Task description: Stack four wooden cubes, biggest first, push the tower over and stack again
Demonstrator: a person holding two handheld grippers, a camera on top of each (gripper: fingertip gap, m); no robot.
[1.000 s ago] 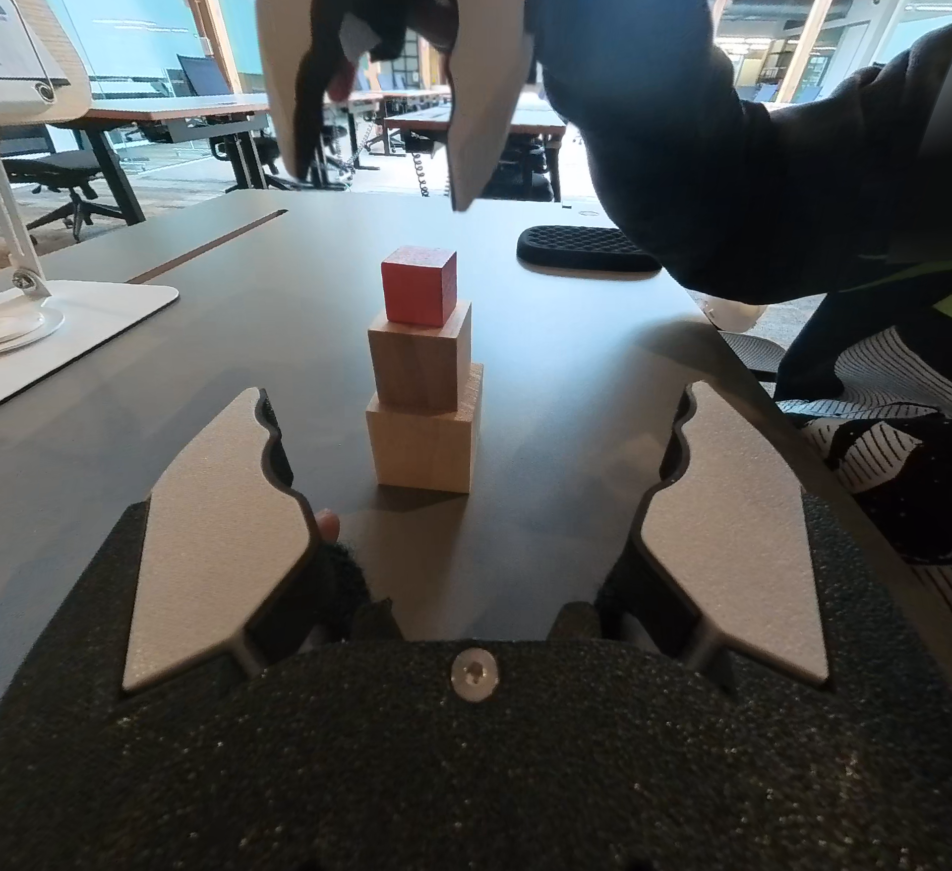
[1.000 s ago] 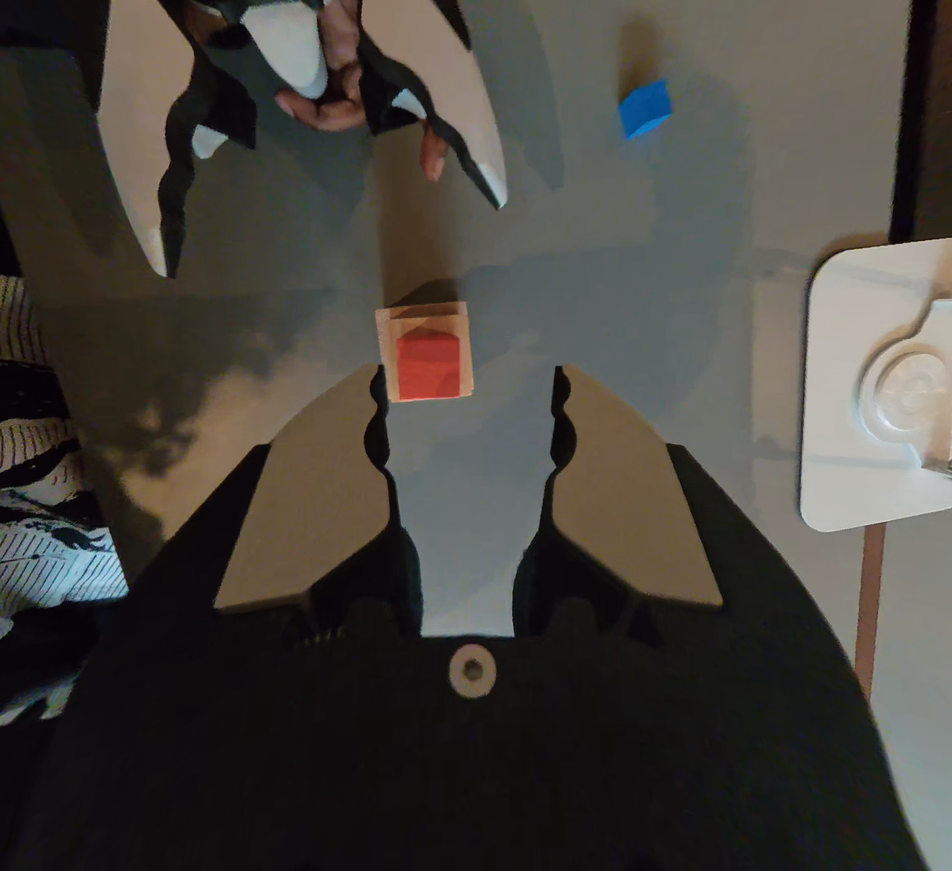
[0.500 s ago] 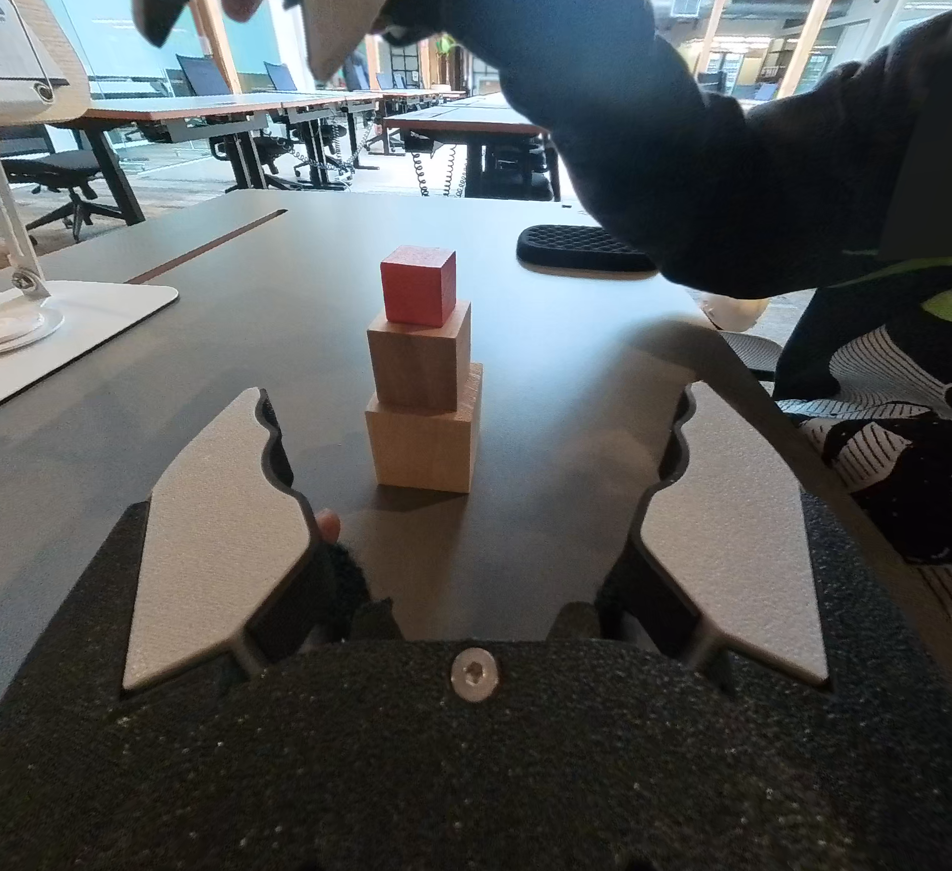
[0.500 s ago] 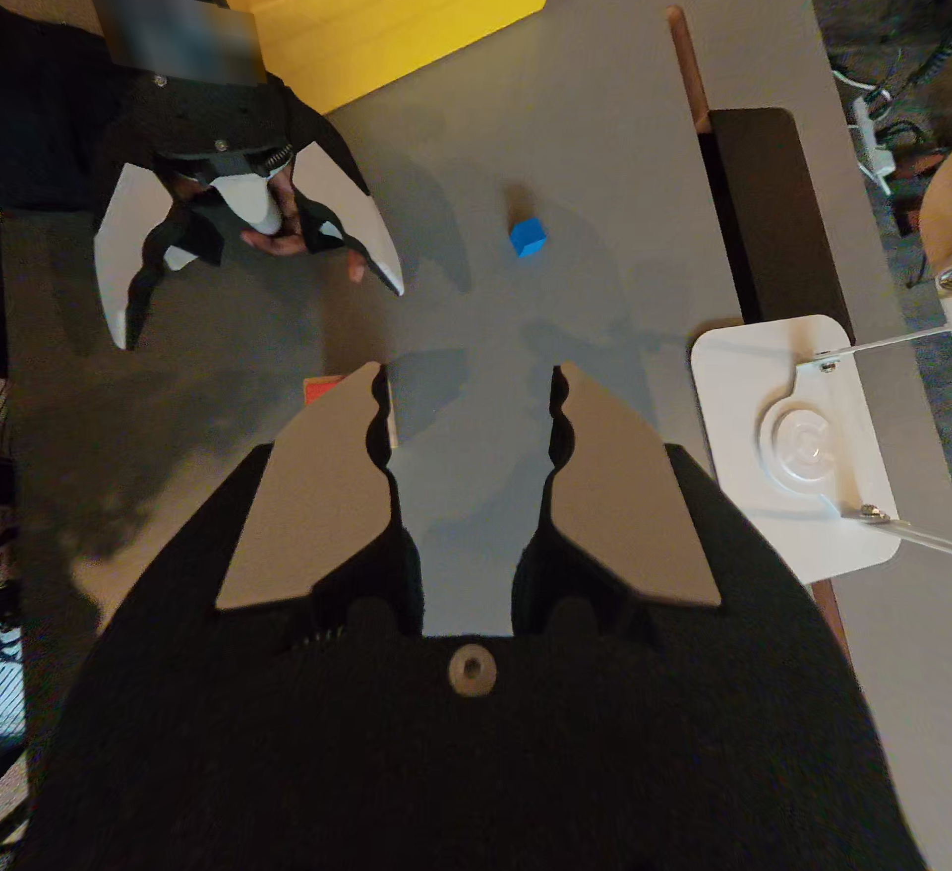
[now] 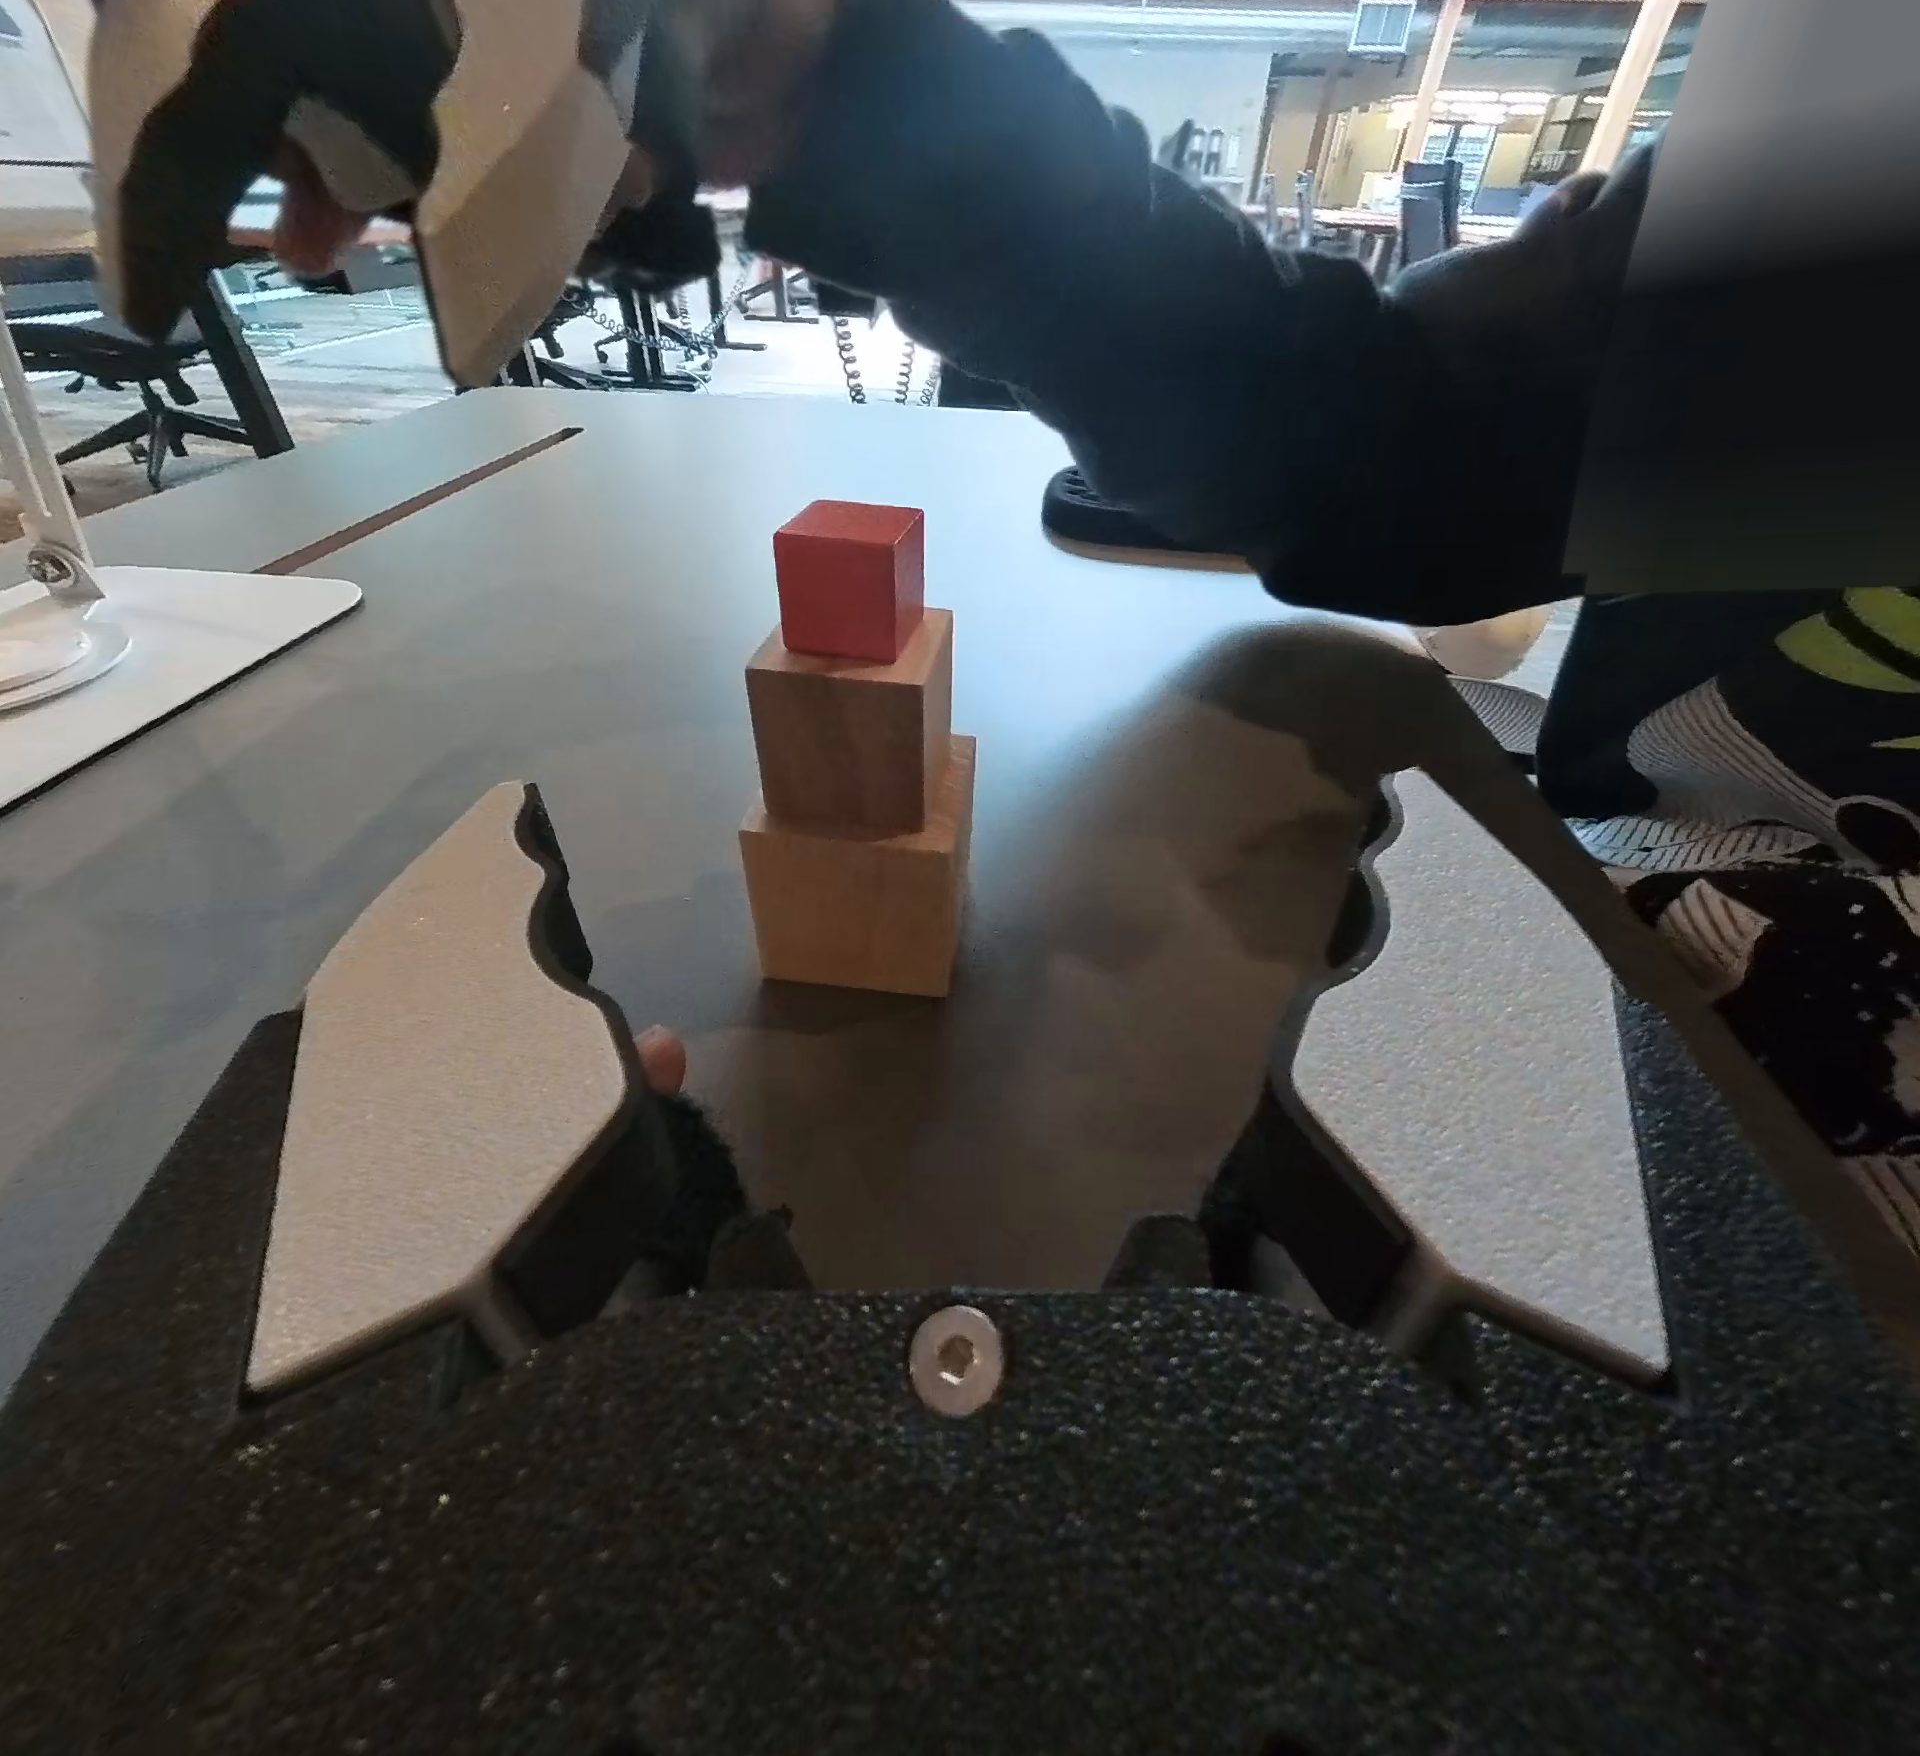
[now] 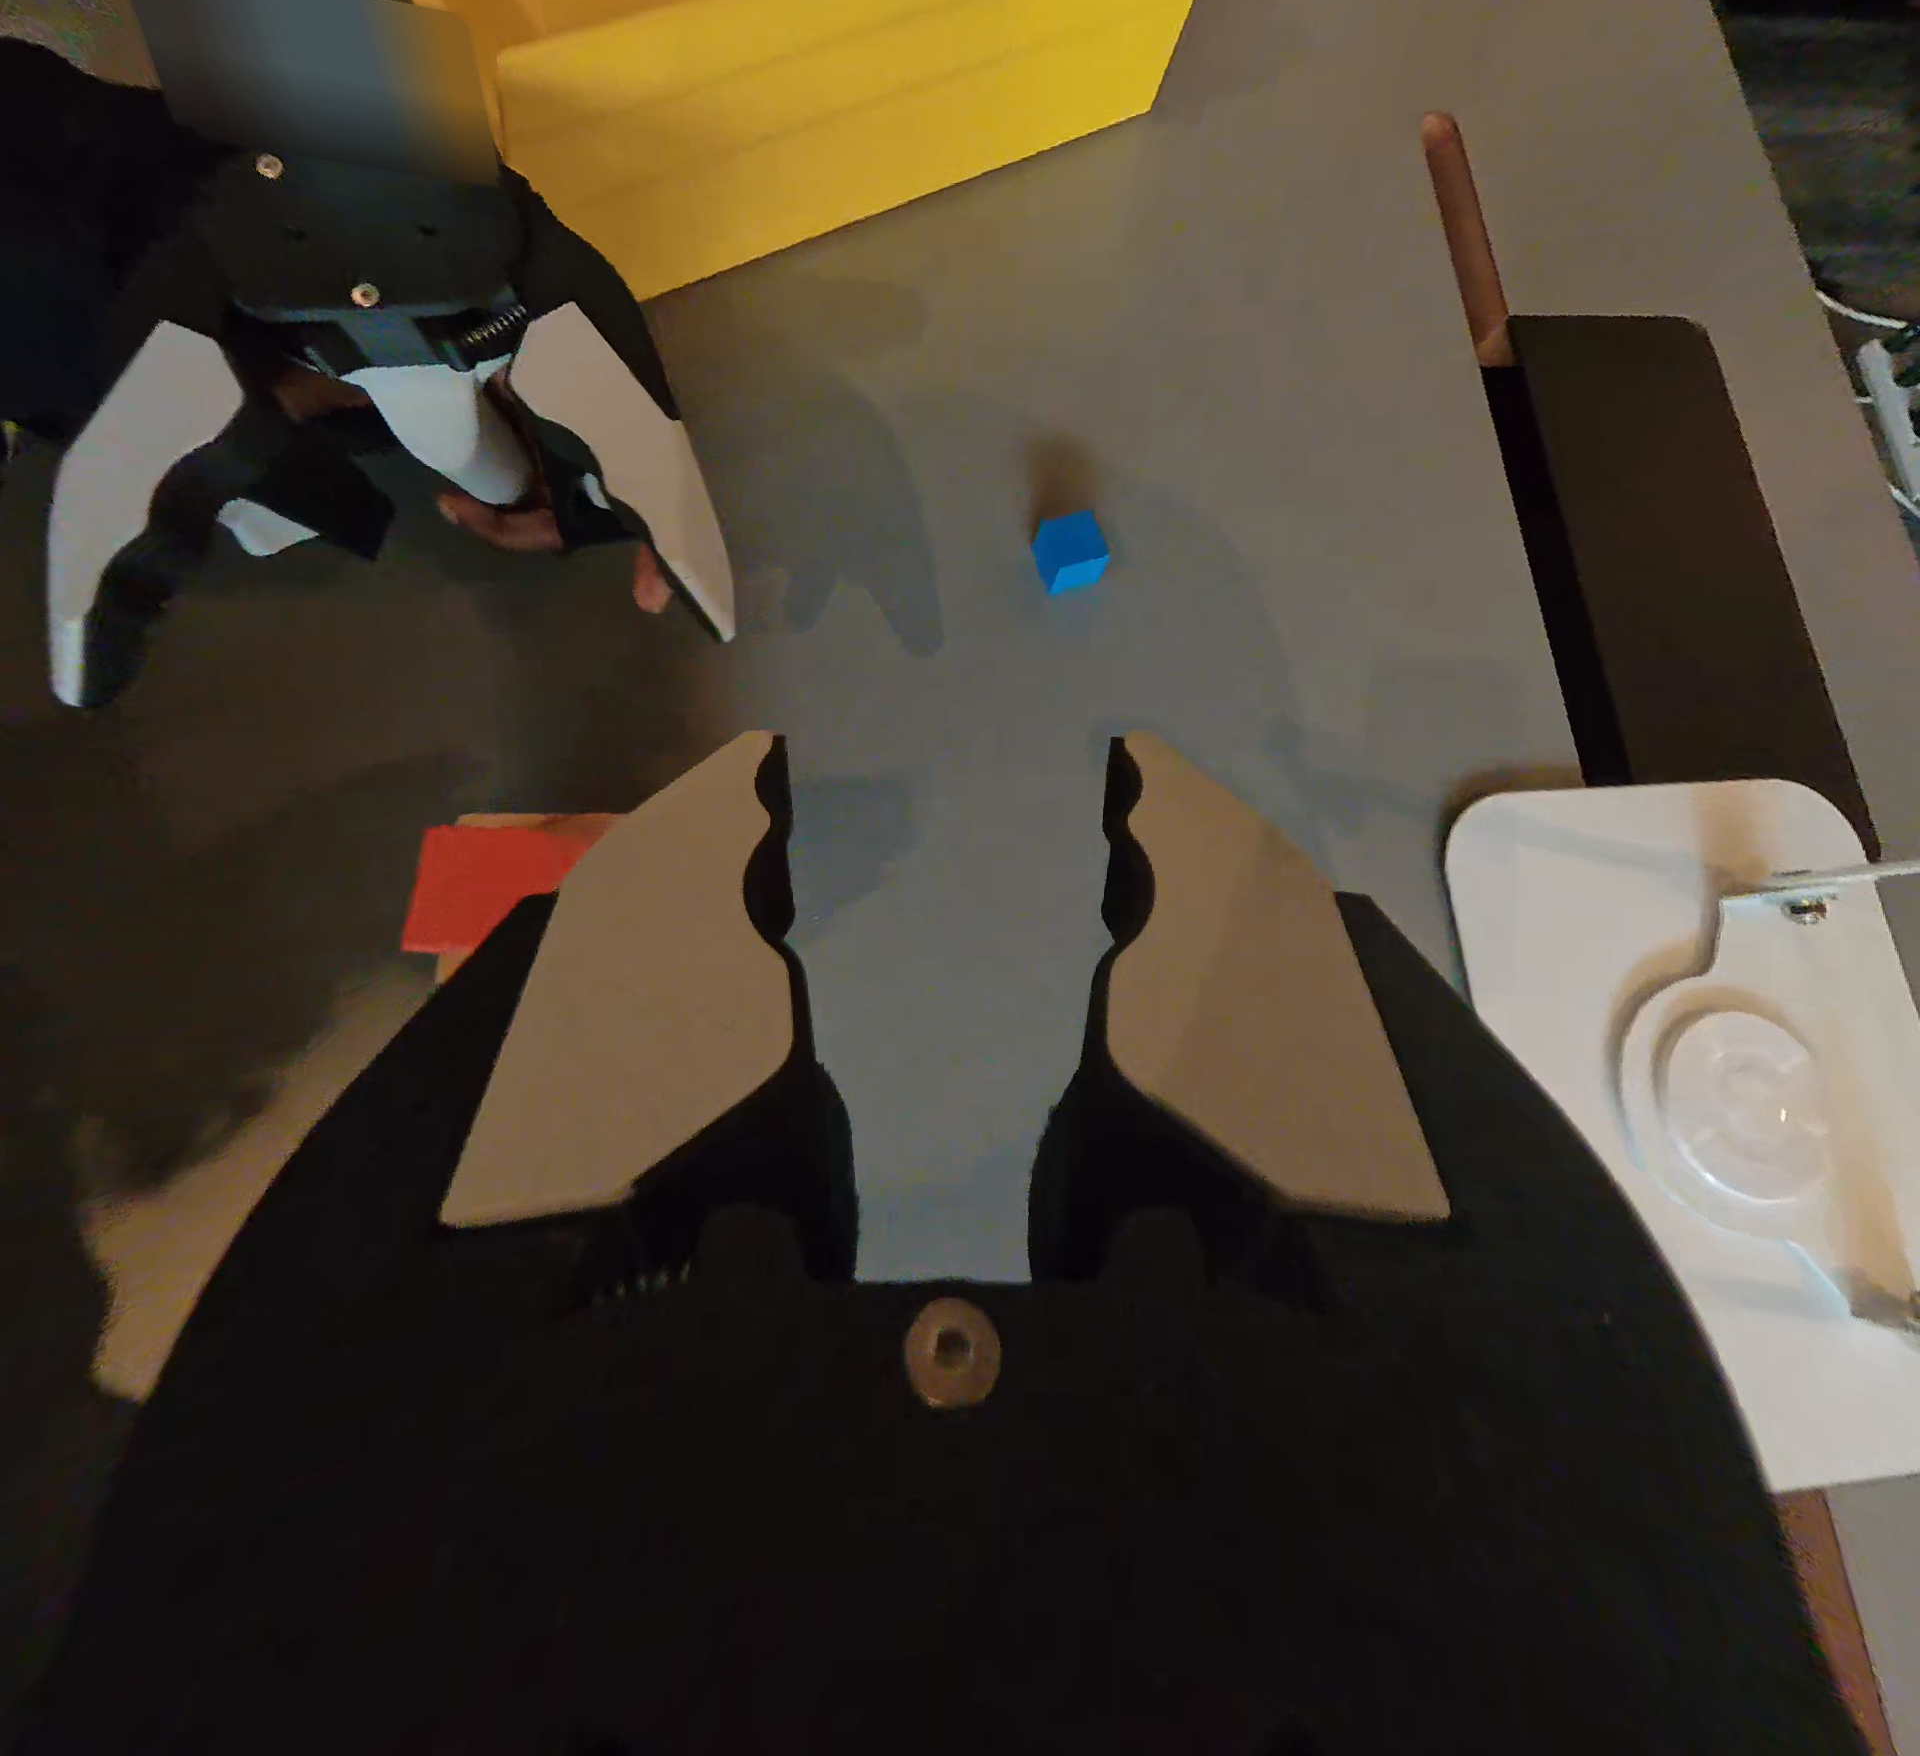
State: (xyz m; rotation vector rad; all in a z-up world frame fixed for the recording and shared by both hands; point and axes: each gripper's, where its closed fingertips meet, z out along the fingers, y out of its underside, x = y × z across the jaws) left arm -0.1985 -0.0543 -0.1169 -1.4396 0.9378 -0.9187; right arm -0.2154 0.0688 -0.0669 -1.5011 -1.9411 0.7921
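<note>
While the right gripper (image 6: 943, 875) has swung up and away from the tower over the last second, its view now takes in more of the table (image 6: 1299, 356). Far left of that view, the left gripper (image 6: 395, 657) rests low, jaws released, empty. Next, the red cube (image 6: 473, 885) peeks out beside the right gripper's near finger. It tops a three-cube stack: pale cube (image 5: 854, 896) at the bottom, darker cube (image 5: 844, 735) above it, corners slightly off. Centre: right jaws parted, nothing between them. Right of centre, the blue cube (image 6: 1070, 553) sits alone on the table, well apart from the tower. Farther right, a white stand base (image 6: 1621, 979). Likely the reach for blue, the fourth and last cube.
</note>
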